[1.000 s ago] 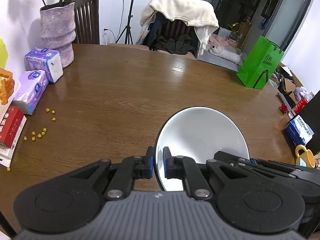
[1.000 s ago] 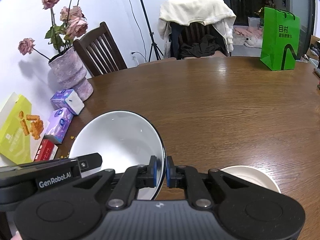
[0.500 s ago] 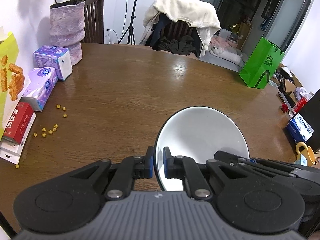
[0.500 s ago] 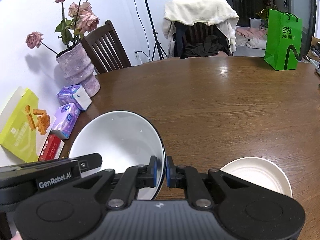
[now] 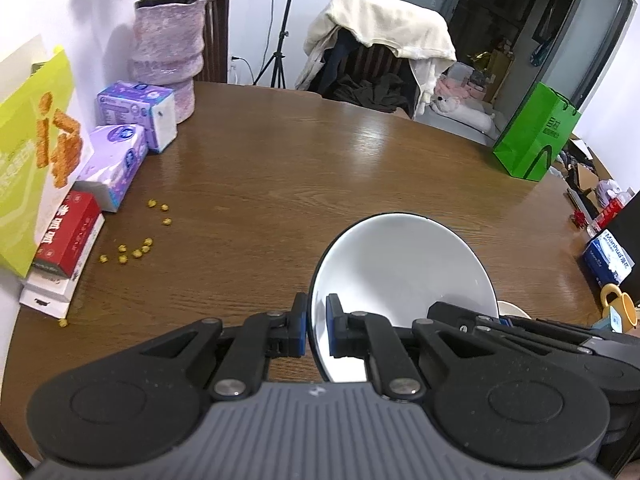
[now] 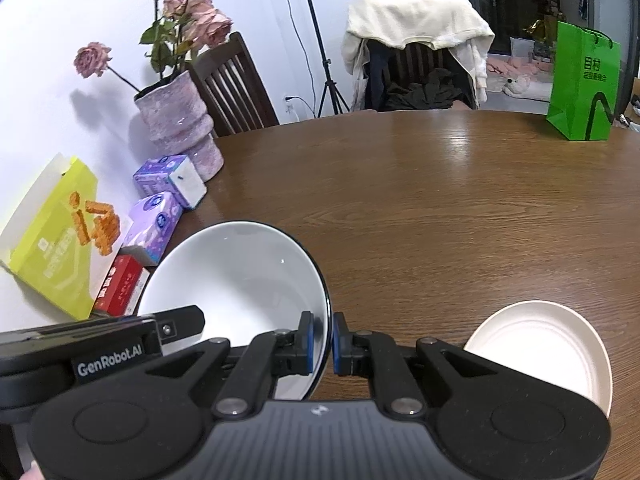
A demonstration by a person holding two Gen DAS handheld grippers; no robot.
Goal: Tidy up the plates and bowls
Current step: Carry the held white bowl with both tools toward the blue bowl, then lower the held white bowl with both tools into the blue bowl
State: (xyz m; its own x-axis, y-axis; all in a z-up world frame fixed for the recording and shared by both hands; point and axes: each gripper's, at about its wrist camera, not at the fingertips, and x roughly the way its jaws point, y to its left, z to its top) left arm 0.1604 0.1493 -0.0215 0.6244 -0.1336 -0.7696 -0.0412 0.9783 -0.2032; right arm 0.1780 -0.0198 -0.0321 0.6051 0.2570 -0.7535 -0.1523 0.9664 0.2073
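A large white bowl with a dark rim [image 5: 404,264] [image 6: 240,276] hangs above the brown table, held from both sides. My left gripper [image 5: 317,326] is shut on its left rim, and my right gripper [image 6: 322,342] is shut on its right rim. In the right wrist view a cream plate [image 6: 540,348] lies on the table at the lower right, just beside the right gripper's body. In the left wrist view only a sliver of that cream plate [image 5: 514,309] shows behind the right gripper's black body.
Along the left wall stand a pink vase [image 6: 176,124], purple tissue packs [image 5: 136,114], a red box [image 5: 68,236] and a yellow-green snack box [image 6: 56,236]. Small yellow crumbs [image 5: 136,250] dot the table. A green bag [image 5: 536,136] stands far right, a yellow mug [image 5: 618,306] near the right edge.
Both grippers have carried the bowl to the right across the table; the vase and boxes slid inward in both views. More of the cream plate now shows beside the right gripper.
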